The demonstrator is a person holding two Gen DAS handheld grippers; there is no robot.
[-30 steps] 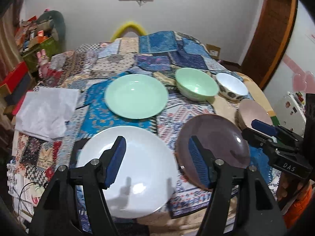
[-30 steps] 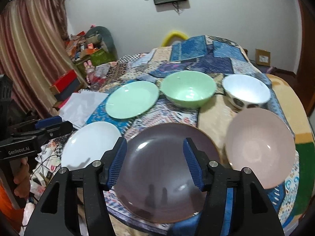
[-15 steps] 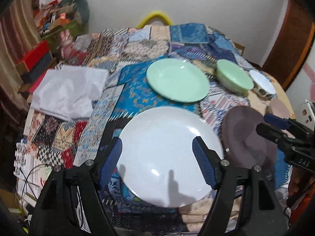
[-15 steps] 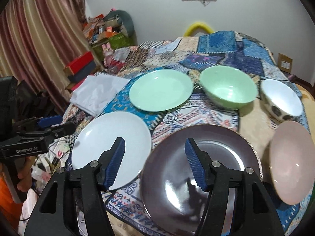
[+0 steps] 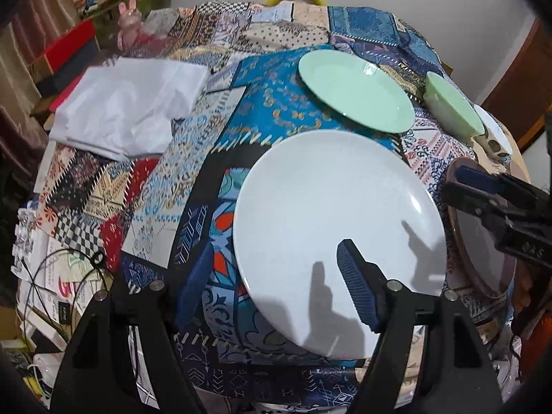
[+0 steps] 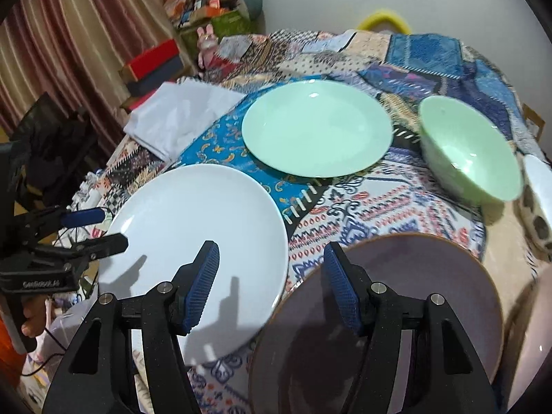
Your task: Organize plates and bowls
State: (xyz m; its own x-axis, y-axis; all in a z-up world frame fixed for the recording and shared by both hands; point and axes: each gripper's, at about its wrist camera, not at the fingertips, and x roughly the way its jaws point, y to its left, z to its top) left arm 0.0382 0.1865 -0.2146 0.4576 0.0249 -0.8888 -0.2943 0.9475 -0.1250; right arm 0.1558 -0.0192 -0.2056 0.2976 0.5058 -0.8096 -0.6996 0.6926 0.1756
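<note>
White plate: the white plate (image 5: 331, 241) lies flat on the patchwork cloth (image 5: 193, 179), at the near edge of the table. Nothing is on it and nothing is under it.
Brown plate: the brown plate (image 6: 396, 317) lies just beside the white plate on its right, also flat and alone. Their rims look almost touching in my right view, but I cannot tell if they really touch.
Green plate: the green plate (image 6: 317, 127) lies behind the white one, apart from it.
Bowls: the green bowl (image 6: 472, 155) stands to the right of the green plate. A white bowl with dark spots (image 6: 538, 207) is at the picture's edge beyond it.
Progress: I judge that nothing is stacked yet. Every plate and bowl is single, so all the sorting is left to do.
Left gripper: my left gripper (image 5: 276, 286) is half wide and holds nothing. Its right pad is over the near part of the white plate; its left pad is over the cloth outside the rim, so the rim is between the jaws from above. I see no contact.
Right gripper: my right gripper (image 6: 272, 283) is moderately open and empty. It hangs over the narrow strip of cloth between the white plate and the brown plate.
Other things: a folded white sheet (image 5: 131, 107) lies far left on the cloth, well apart from the dishes.
</note>
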